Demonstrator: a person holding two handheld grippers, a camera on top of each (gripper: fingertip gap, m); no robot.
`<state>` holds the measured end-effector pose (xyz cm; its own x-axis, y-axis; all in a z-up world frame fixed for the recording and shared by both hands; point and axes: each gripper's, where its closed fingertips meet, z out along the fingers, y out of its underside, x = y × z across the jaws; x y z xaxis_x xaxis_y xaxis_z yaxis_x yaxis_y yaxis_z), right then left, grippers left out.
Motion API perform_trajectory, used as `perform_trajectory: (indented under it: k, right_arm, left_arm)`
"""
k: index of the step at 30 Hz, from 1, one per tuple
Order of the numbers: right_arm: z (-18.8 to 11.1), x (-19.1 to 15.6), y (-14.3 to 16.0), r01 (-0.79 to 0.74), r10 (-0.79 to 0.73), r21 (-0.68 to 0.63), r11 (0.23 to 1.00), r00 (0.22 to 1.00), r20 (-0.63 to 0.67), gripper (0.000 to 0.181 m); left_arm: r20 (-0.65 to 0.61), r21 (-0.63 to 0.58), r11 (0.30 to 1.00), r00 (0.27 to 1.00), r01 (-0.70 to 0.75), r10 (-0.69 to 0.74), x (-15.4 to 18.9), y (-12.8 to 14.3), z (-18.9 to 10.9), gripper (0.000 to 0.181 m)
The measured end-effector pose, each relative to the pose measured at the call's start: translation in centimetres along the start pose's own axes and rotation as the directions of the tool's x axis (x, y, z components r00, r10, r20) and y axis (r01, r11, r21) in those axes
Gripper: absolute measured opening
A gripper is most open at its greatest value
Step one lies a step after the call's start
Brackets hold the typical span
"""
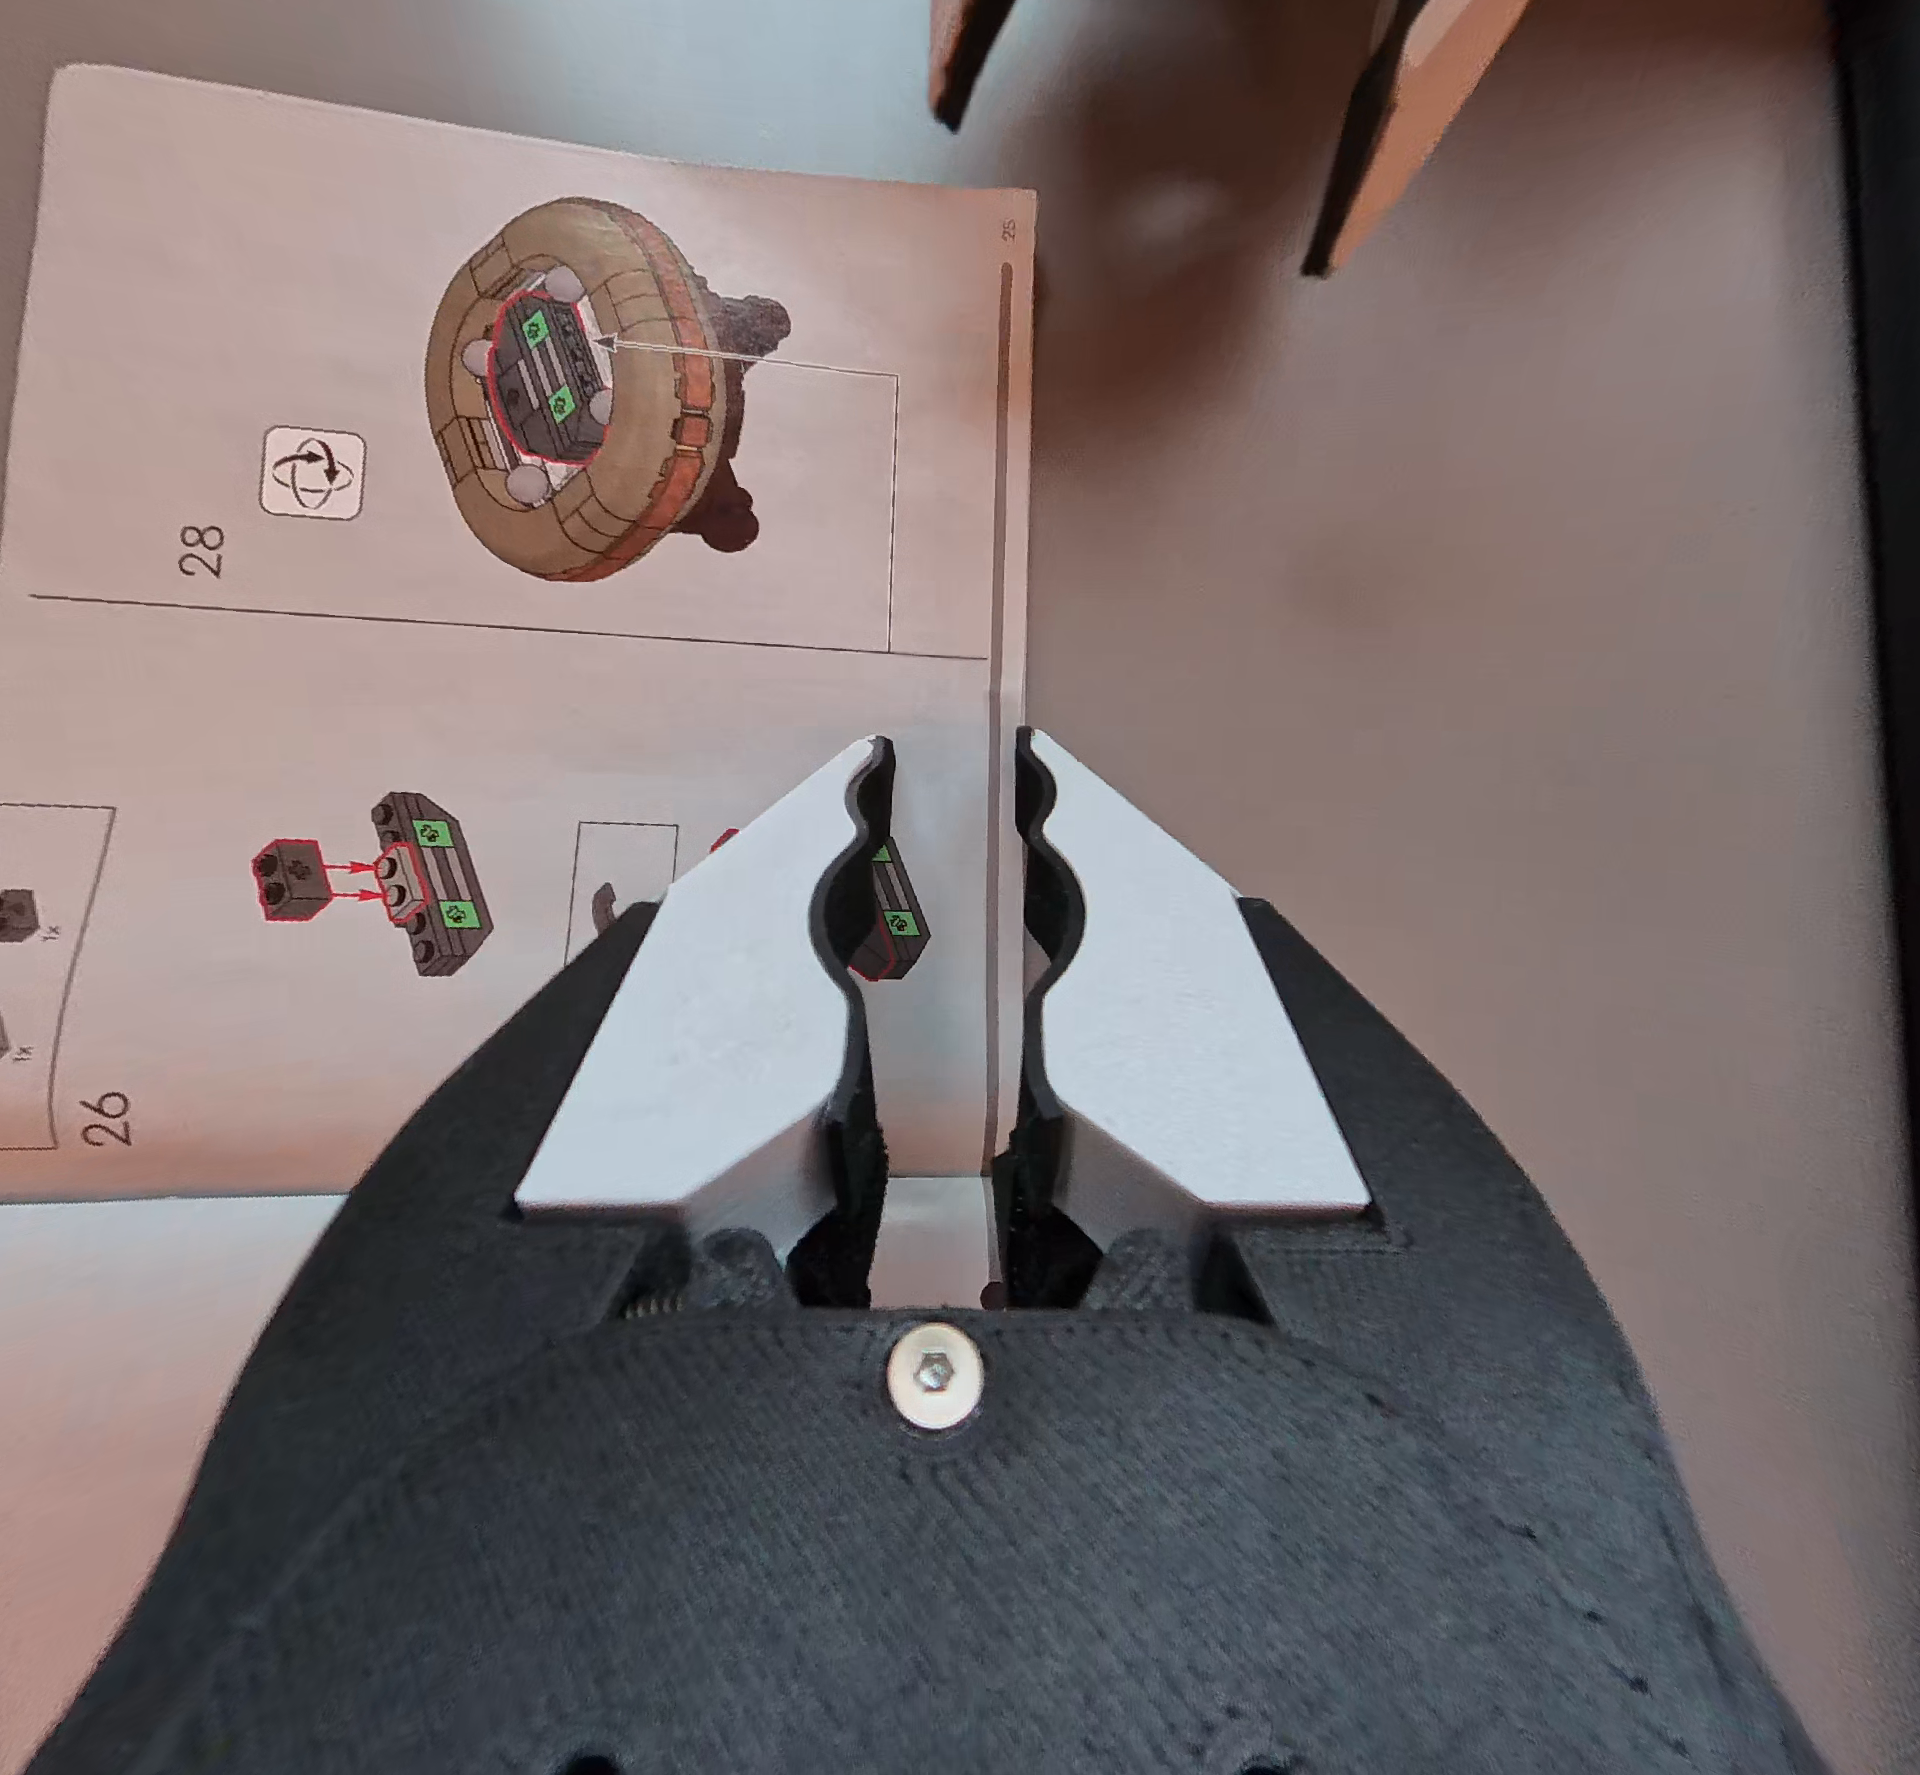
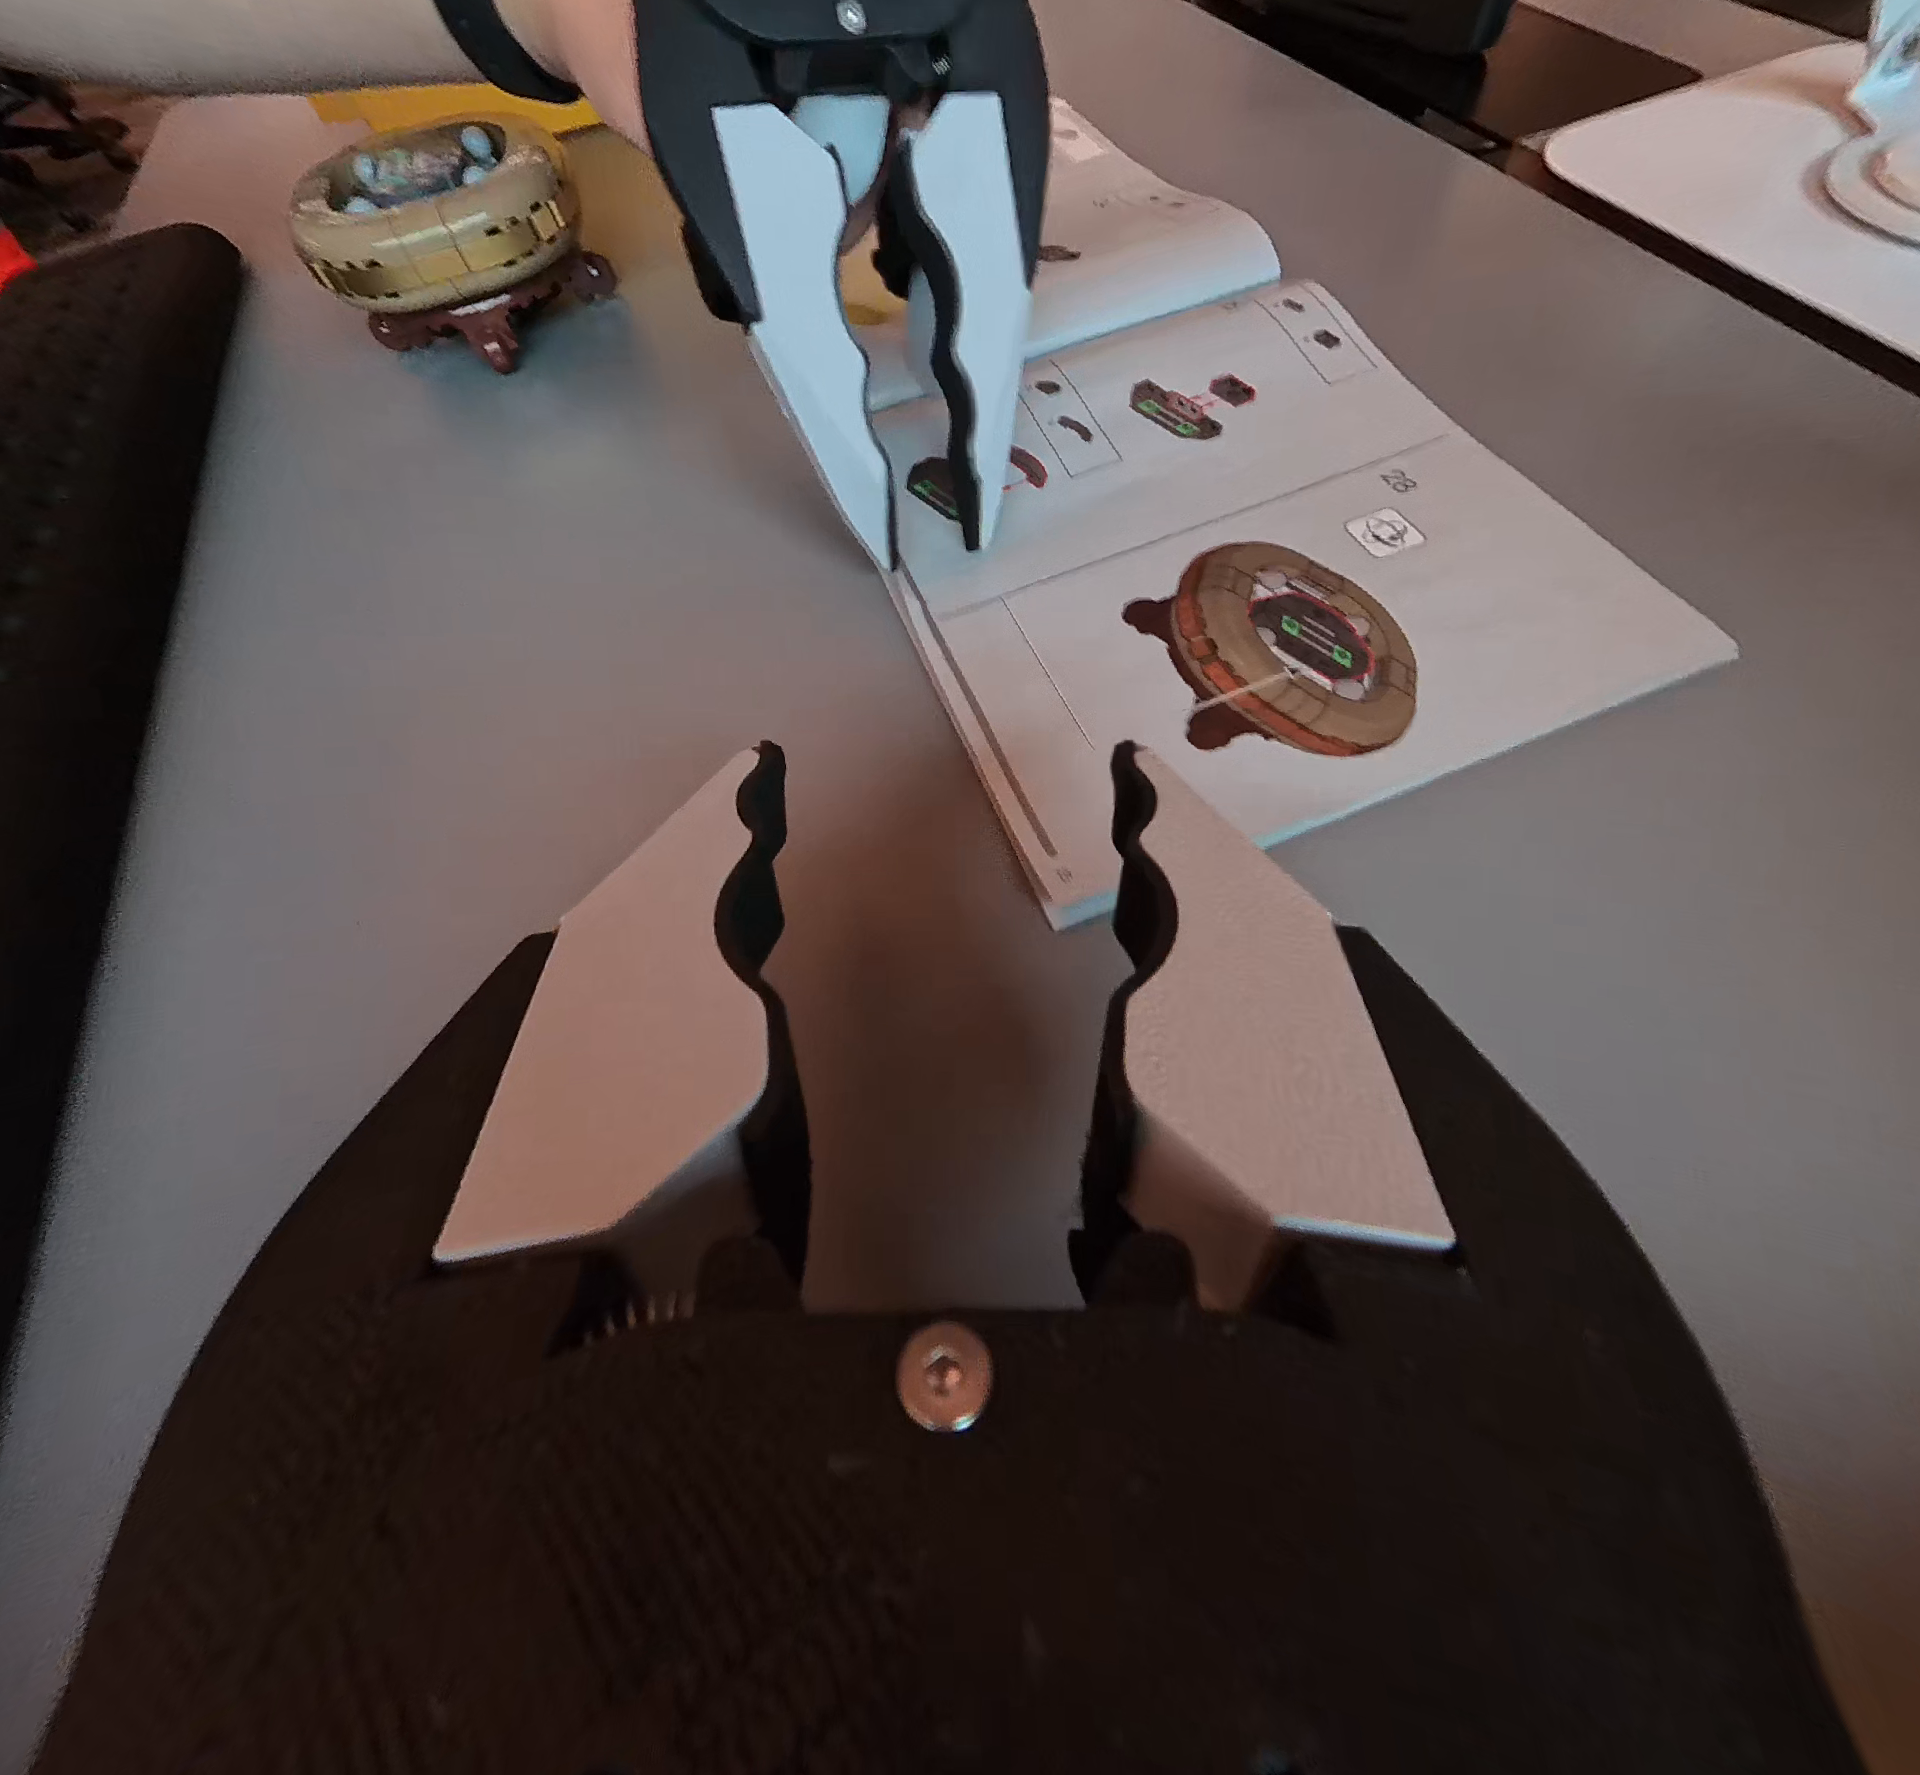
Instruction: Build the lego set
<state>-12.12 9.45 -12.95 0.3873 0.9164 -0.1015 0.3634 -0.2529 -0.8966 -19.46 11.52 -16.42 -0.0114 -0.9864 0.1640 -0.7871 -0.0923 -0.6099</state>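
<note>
Spanning both views, the grey worktop (image 2: 436,665) carries everything in play, and the order below runs from large to small. An open instruction booklet (image 2: 1455,645) lies right of centre in the right wrist view, spread flat so its assembly diagrams face up; a judgement from the task is that a page is being consulted or about to be turned. Over its near edge stands the left tool (image 2: 935,536), pointed steeply down with its jaws narrowed to a slim gap and their tips at or just above the paper. Whether a page edge is pinched between them cannot be told; in the left wrist view the left tool (image 1: 954,743) straddles the booklet's (image 1: 499,478) right edge, a placement that would suit lifting a sheet. Nearer the camera, the right tool (image 2: 940,754) hangs above bare worktop just beside the booklet's near corner, jaws wide and empty, probably held clear so as not to block the page. At the far left, well apart from both tools, sits the partly built lego model (image 2: 436,219), a tan ring on a dark brown footed stand, upright and untouched, matching the ring pictured in the booklet.
</note>
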Motion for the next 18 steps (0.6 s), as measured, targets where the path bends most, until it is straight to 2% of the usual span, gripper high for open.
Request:
perform_trajectory:
  k: [1,4,9,13,18]
  right_arm:
    - [0.2,-0.4,-0.3,0.009,-0.009,0.011,1.000,1.000,0.008,0.062]
    - [1.1,-0.8,-0.4,0.062,-0.062,-0.008,0.998,0.998,-0.015,0.061]
    - [1.1,1.0,-0.8,0.206,-0.207,-0.022,0.978,0.962,-0.176,0.054]
    - [0.2,2.2,-0.3,0.198,-0.203,-0.042,0.979,0.956,-0.212,0.054]
    - [0.5,2.2,0.0,0.193,-0.201,-0.061,0.979,0.959,-0.199,0.055]
  left_arm:
    - [-0.008,0.007,1.000,1.000,0.009,-0.009,0.0,0.0,0.0,0.021]
    - [-0.035,0.027,0.999,0.999,0.041,-0.040,0.0,0.0,-0.1,0.020]
    - [-0.079,0.053,0.994,0.993,0.091,-0.087,-0.1,-0.1,-0.2,0.019]
    - [-0.095,0.059,0.993,0.991,0.104,-0.098,-0.1,-0.1,-0.2,0.019]
    - [-0.097,0.057,0.994,0.991,0.097,-0.091,-0.1,-0.1,-0.2,0.020]
